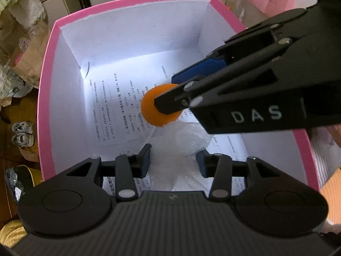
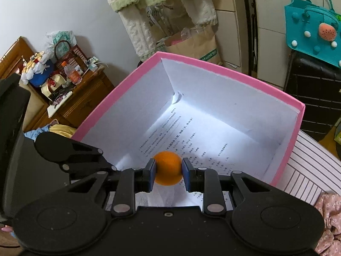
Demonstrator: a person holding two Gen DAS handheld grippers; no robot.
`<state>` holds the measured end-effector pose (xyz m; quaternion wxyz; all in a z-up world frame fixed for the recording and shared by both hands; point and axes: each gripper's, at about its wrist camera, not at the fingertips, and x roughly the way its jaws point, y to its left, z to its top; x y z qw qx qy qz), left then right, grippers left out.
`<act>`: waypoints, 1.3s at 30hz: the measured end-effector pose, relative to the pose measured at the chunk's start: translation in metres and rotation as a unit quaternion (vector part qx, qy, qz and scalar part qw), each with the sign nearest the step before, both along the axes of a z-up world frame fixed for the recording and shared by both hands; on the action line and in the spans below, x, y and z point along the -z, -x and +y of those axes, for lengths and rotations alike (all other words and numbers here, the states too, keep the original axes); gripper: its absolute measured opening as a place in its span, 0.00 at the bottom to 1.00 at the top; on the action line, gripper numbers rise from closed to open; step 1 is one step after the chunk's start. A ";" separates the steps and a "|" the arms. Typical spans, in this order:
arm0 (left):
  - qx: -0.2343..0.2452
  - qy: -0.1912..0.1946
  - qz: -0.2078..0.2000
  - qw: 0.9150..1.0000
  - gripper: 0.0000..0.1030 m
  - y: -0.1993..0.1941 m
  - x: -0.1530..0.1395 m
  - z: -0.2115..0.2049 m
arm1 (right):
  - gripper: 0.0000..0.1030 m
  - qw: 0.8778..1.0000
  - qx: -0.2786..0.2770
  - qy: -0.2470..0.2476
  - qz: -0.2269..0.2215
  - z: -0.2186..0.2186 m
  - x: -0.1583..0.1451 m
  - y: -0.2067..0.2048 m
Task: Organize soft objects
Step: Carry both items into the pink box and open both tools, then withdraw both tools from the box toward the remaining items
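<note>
— Right gripper (image 2: 168,171) of mine is clamped on a smooth round orange ball (image 2: 168,168), inside the pink-rimmed, paper-lined cardboard box (image 2: 119,98).

— And my left gripper (image 1: 173,160)?

— Jaws parted around a fluffy white plush toy (image 1: 183,145) on the box floor (pads not pressing); only its own camera shows that toy well.
</note>
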<state>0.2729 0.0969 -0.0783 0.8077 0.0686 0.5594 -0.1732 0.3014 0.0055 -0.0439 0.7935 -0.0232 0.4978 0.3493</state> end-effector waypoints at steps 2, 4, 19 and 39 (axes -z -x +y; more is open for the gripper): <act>-0.002 -0.012 -0.007 1.000 0.49 0.003 0.000 0.000 | 0.31 1.000 -0.002 0.004 0.005 0.002 0.002 -0.001; 0.002 -0.017 -0.013 1.000 0.57 0.006 -0.002 0.002 | 0.33 1.000 -0.006 0.004 0.009 0.003 0.004 -0.001; 0.014 0.001 -0.103 0.995 0.67 0.062 -0.050 0.027 | 0.34 0.999 0.014 -0.018 -0.023 -0.024 -0.027 0.033; 0.010 0.000 -0.174 0.985 0.77 0.141 -0.109 0.028 | 0.43 0.991 0.025 0.023 -0.128 -0.057 -0.095 0.145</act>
